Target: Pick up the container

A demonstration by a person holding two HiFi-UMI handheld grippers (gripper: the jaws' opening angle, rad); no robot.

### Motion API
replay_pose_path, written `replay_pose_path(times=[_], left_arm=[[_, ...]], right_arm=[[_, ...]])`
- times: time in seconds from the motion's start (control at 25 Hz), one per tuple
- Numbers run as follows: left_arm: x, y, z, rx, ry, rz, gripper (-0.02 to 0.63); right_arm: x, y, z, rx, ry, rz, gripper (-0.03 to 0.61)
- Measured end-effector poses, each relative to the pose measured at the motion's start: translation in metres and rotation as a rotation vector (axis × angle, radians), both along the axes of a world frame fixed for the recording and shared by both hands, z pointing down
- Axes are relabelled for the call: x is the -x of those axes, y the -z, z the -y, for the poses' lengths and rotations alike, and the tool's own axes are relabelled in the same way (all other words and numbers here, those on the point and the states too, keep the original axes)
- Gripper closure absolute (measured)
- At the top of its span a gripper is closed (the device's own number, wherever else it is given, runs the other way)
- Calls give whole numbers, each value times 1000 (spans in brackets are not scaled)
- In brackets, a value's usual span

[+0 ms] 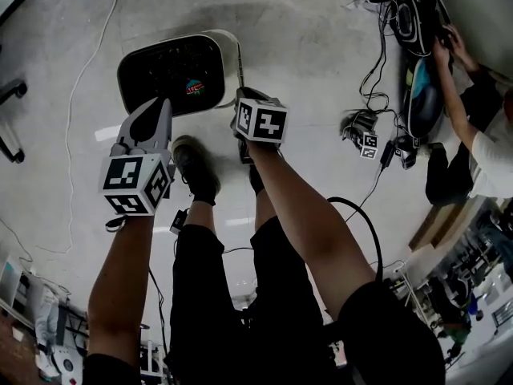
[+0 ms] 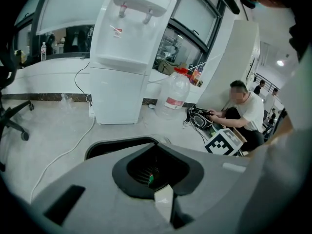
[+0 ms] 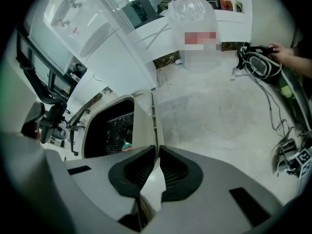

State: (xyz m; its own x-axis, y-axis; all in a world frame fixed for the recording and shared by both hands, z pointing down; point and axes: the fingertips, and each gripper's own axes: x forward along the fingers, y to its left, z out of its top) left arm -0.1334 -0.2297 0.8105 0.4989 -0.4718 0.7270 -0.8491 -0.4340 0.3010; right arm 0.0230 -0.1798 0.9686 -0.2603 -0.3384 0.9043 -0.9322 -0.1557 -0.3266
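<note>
The container (image 1: 172, 74) is a white plastic tub with a black mesh inside and a small red and green label. It stands on the grey floor ahead of my feet. My right gripper (image 1: 240, 93) is at its right side, shut on the thin white rim (image 3: 152, 121), which runs straight between the jaws in the right gripper view (image 3: 155, 152). My left gripper (image 1: 160, 103) hovers at the container's near edge, shut with nothing visibly held. In the left gripper view (image 2: 158, 177) the dark opening of the container (image 2: 122, 144) shows just beyond the jaws.
A white water dispenser (image 2: 129, 52) and a large water bottle (image 2: 173, 94) stand ahead. A person (image 1: 473, 135) crouches at the right among bags and cables (image 1: 377, 70), beside another marker cube (image 1: 367, 144). A white cord (image 1: 80, 111) crosses the floor at left; my shoes (image 1: 195, 167) are below the container.
</note>
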Motion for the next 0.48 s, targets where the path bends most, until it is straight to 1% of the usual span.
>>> replay_pose_path(times=[0.24,0.48], left_arm=[[-6,21,7,19,11,-32,600],[-2,29,18,22,26,-69,601]], right_arm=[[9,56,6,-33,52,-141,541],[31,97,12,-70,95,-203,541]])
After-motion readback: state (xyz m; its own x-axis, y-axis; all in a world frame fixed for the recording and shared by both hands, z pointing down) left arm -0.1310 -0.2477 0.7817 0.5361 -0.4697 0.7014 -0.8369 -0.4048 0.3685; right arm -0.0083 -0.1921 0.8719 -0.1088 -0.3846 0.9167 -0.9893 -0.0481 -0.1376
